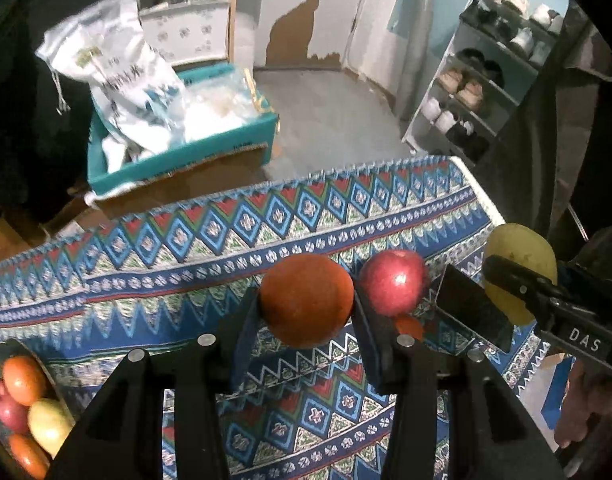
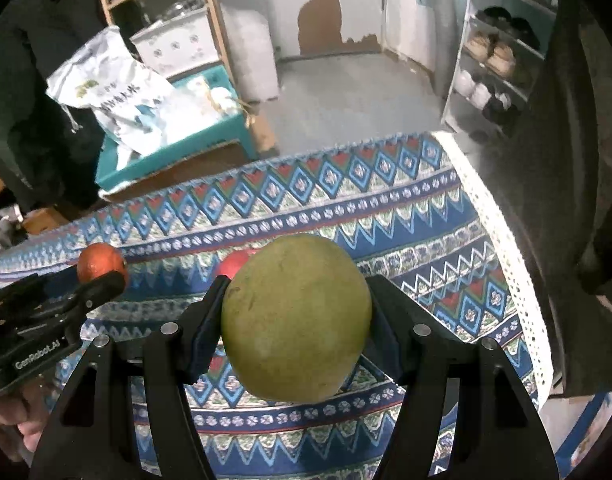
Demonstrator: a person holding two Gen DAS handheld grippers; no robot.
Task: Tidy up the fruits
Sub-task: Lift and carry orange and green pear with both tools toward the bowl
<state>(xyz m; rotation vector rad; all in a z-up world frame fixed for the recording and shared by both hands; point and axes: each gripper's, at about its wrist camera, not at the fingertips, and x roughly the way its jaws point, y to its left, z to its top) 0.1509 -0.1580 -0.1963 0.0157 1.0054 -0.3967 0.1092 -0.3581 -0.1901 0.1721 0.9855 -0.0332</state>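
Observation:
My left gripper (image 1: pixel 306 304) is shut on an orange (image 1: pixel 306 300), held above the patterned tablecloth (image 1: pixel 186 248). A red apple (image 1: pixel 393 282) lies on the cloth just right of it, with a small orange fruit (image 1: pixel 409 326) showing below the apple. My right gripper (image 2: pixel 296 320) is shut on a large yellow-green pear (image 2: pixel 296 316), also lifted off the cloth. In the left wrist view that pear (image 1: pixel 521 256) and the right gripper (image 1: pixel 501 296) appear at the right edge. The right wrist view shows the orange (image 2: pixel 100 266) in the left gripper (image 2: pixel 102 280) at the left, and the red apple (image 2: pixel 236 262) behind the pear.
A bowl (image 1: pixel 10 350) at the lower left holds several fruits, orange, red and yellow. Beyond the table's far edge stand a teal box (image 1: pixel 178 160) with a white sack (image 1: pixel 114 68), a wooden shelf (image 2: pixel 210 12), and a shoe rack (image 1: pixel 485 76). A dark garment (image 2: pixel 577 160) hangs at the right.

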